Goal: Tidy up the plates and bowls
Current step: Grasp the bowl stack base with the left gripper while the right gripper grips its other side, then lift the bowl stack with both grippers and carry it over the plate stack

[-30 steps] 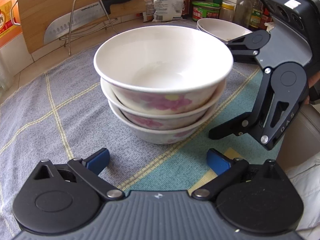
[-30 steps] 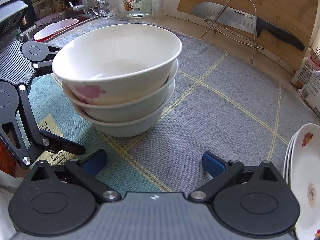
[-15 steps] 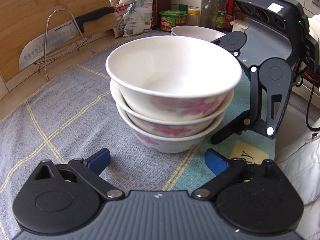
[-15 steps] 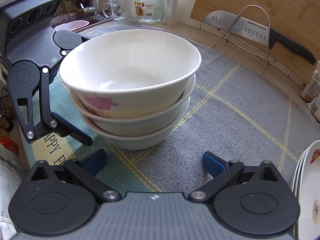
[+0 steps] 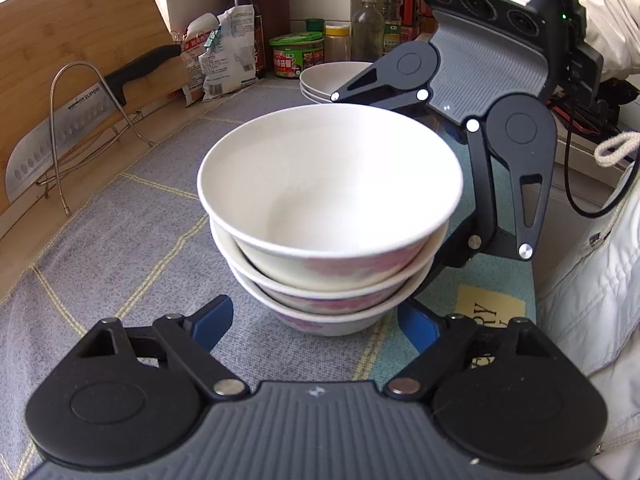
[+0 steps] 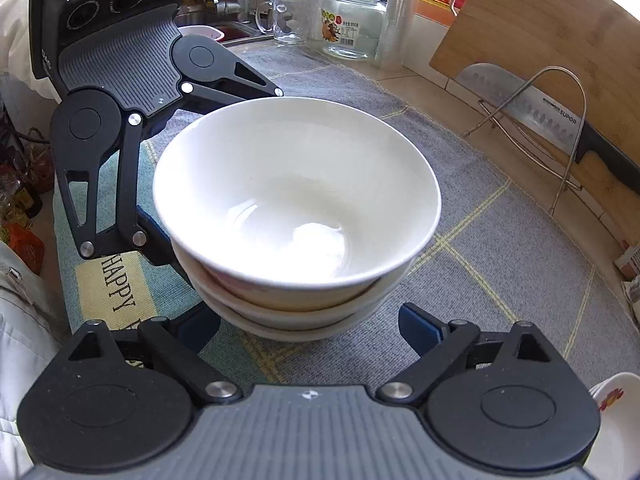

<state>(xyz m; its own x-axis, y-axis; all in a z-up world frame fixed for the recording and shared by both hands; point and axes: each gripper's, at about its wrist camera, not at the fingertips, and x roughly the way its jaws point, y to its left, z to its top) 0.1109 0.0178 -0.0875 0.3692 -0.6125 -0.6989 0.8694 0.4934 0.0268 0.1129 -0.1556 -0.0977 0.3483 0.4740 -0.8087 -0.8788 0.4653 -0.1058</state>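
Only the left wrist view shows the plates (image 5: pixel 332 76) at 12 o'clock behind the stack of bowls (image 5: pixel 330 216), plus bottles (image 5: pixel 368 28) at the wall. Only the right wrist view shows a glass mug (image 6: pixel 286 18), a jar (image 6: pixel 354 22) and a plate rim (image 6: pixel 612 416) at 4 o'clock. The stack stands on the mat (image 6: pixel 500 240) on the table. The left claw (image 5: pixel 316 320) and right claw (image 6: pixel 310 326) are spread and closing, the bottom bowl between their pads, untouched as far as shows.
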